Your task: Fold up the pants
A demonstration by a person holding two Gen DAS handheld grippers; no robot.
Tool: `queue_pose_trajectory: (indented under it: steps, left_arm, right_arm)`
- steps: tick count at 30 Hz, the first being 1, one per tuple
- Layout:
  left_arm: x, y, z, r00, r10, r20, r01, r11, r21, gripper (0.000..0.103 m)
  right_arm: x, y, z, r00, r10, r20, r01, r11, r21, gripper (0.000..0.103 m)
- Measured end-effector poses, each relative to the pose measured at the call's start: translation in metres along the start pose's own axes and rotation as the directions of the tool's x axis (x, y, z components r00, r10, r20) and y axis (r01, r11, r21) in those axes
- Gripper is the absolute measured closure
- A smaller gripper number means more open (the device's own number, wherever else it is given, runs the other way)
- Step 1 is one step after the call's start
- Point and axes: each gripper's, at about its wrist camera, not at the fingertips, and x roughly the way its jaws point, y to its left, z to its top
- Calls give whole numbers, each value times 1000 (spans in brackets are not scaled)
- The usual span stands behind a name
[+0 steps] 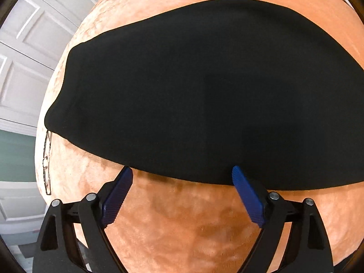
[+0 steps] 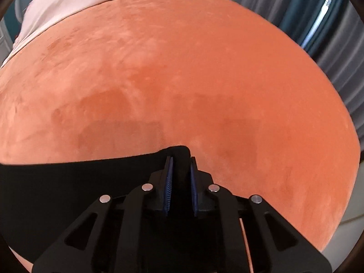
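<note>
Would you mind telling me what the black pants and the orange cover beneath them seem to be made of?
The black pants look like a smooth matte knit, perhaps jersey: no sheen, no visible weave, soft rounded edges. The orange cover looks like plush, velvety fabric, perhaps microfibre: its nap shows lighter and darker brushed patches.

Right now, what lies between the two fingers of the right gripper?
A corner of the black pants lies between the fingers of the right gripper, which are closed on it. The right wrist view shows this.

The black pants [image 1: 193, 95] run off the left wrist view's right edge; the right gripper [image 2: 181, 159] covers their pinched corner.
</note>
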Motion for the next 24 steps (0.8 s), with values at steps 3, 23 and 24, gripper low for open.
queue_pose_trajectory:
  steps: [3, 23, 24]
  left_arm:
    - [-8, 6, -2, 1000, -12, 19, 12, 1000, -14, 17]
    - [-121, -10, -72, 946, -40, 320, 32, 999, 29, 16]
    - [-117, -13, -73, 952, -46, 303, 38, 999, 31, 16]
  right_arm:
    - [-43, -7, -6, 995, 29, 96, -35, 998, 59, 66]
    - [-46, -52, -78, 987, 152, 49, -159, 951, 266, 59]
    - [-37, -49, -75, 988, 152, 24, -153, 953, 261, 69]
